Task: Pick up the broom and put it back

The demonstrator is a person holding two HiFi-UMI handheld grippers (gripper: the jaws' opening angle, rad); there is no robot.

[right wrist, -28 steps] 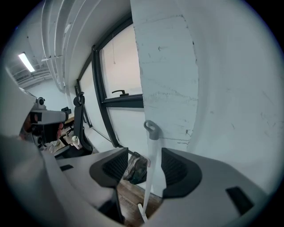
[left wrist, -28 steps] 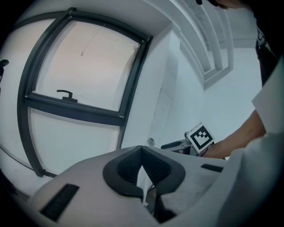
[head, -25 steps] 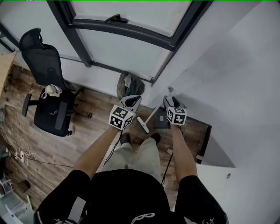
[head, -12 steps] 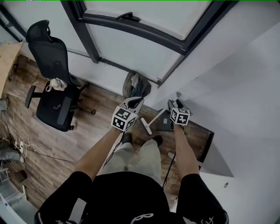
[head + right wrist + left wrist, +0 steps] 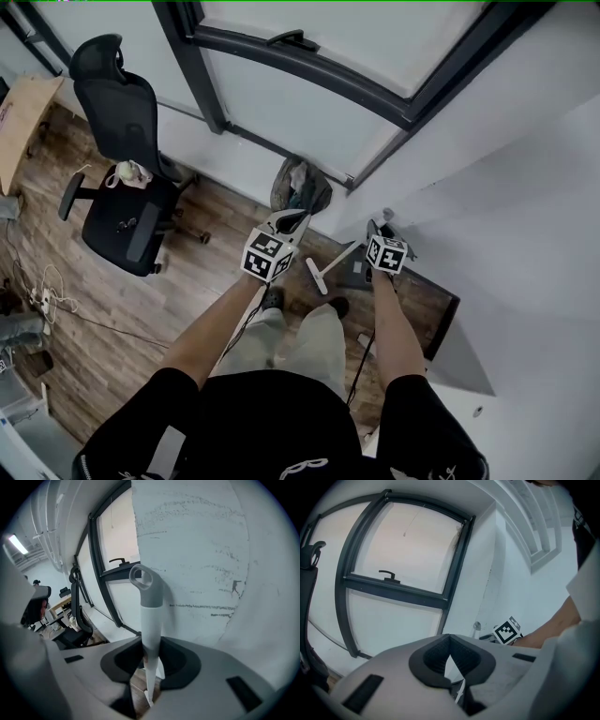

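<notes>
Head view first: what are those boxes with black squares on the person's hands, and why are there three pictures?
The person holds a tool in each hand: tongs with two jaws. Each carries a marker cube. The head view comes from a camera on the person's head, looking down at the arms and the wooden floor. The other two pictures come from small cameras riding on each tool, looking along its jaws. On the floor stand a black office chair and a bin. The left tongs are shut and empty. The right tongs are closing on the white handle of the broom, which stands between their jaws.
</notes>
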